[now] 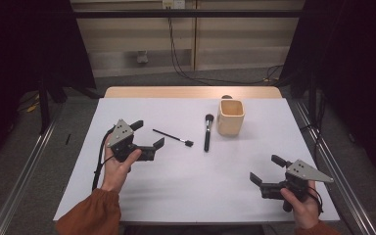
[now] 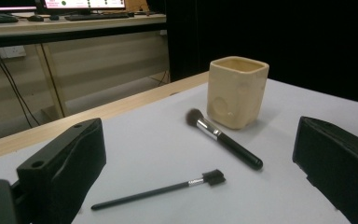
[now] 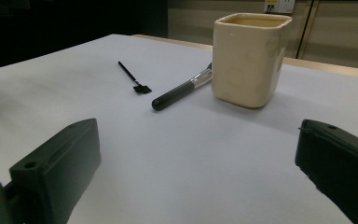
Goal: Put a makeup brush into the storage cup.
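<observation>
**Picking up the thin brush with the left gripper**

The left gripper (image 1: 147, 133) hovers just above the table (image 1: 186, 196) with its two jaws wide apart and nothing between them. Just ahead of its jaws lies the thin brush (image 1: 173, 136), flat on the white surface, its small square head pointing away from the gripper. In the left gripper view this thin brush (image 2: 158, 190) sits low in the gap between the two jaws, so the line of approach looks already good.

To do this step well, I judge that the gripper should go forward and down until the thin handle is between the jaws, near the middle of its length. The handle is very slim and lies flat, so the jaw tips must come nearly to the table before they close. If they close too high, they can miss it or only push it aside. A slow closing is safer.

A little beyond the thin brush lies the big brush (image 1: 207, 131), apart from it, and just beyond that stands the cup (image 1: 230, 117), upright and open at the top. The gripper should not sweep so far as to touch the big brush.

The right gripper (image 1: 267, 173) is well apart, near the person's edge of the table. Its jaws are also spread wide with nothing in them, and it faces toward the cup (image 3: 250, 57). It can wait there.
</observation>
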`<state>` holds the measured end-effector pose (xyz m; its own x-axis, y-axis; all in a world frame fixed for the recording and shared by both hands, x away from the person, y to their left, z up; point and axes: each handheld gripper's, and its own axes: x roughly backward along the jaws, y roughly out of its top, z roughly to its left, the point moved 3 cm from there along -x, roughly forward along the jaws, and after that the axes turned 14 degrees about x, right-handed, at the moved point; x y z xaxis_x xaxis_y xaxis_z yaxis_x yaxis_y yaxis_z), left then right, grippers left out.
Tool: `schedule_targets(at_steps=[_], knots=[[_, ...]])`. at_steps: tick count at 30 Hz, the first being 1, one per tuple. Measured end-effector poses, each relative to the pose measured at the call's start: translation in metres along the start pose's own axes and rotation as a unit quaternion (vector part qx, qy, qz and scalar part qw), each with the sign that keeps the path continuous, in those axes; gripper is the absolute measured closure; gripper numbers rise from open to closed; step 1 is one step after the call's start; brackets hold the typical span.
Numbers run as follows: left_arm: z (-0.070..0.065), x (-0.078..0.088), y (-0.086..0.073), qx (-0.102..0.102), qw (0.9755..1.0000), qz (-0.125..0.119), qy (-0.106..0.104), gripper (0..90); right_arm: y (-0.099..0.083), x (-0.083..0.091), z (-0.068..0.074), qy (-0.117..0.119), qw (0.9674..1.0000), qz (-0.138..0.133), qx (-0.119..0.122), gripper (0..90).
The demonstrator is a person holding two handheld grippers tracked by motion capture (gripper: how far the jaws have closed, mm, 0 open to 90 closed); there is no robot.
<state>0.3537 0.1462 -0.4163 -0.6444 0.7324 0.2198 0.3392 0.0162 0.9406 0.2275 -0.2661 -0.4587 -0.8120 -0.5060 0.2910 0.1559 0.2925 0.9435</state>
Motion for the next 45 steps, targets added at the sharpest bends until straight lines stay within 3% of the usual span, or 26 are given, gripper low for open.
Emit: schedule_targets(at_steps=[7, 11, 18, 30, 40, 45], knots=[[0.010, -0.017, 0.002, -0.013, 0.9997, 0.016, 0.009, 2.4, 0.000, 0.001, 0.000, -0.001, 1.0000, 0.001, -0.002, 0.0], [0.014, -0.024, 0.007, -0.010, 0.9998, 0.011, 0.012, 2.4, -0.001, 0.001, 0.000, 0.000, 1.0000, 0.000, -0.002, 0.0], [0.016, -0.038, 0.023, -0.025, 0.9996, 0.012, 0.011, 2.5, -0.001, 0.002, 0.000, -0.001, 1.0000, 0.000, -0.001, 0.0], [0.021, -0.067, 0.041, -0.025, 0.9995, 0.016, 0.015, 3.5, -0.001, 0.002, 0.000, 0.000, 1.0000, -0.003, 0.000, 0.0], [0.029, -0.085, 0.055, -0.007, 0.9998, -0.004, 0.017, 2.1, -0.001, 0.003, 0.000, -0.001, 1.0000, -0.002, -0.004, 0.0], [0.033, -0.093, 0.063, -0.016, 0.9997, -0.004, 0.020, 2.1, -0.002, 0.004, -0.001, -0.001, 1.0000, -0.002, -0.004, 0.0]])
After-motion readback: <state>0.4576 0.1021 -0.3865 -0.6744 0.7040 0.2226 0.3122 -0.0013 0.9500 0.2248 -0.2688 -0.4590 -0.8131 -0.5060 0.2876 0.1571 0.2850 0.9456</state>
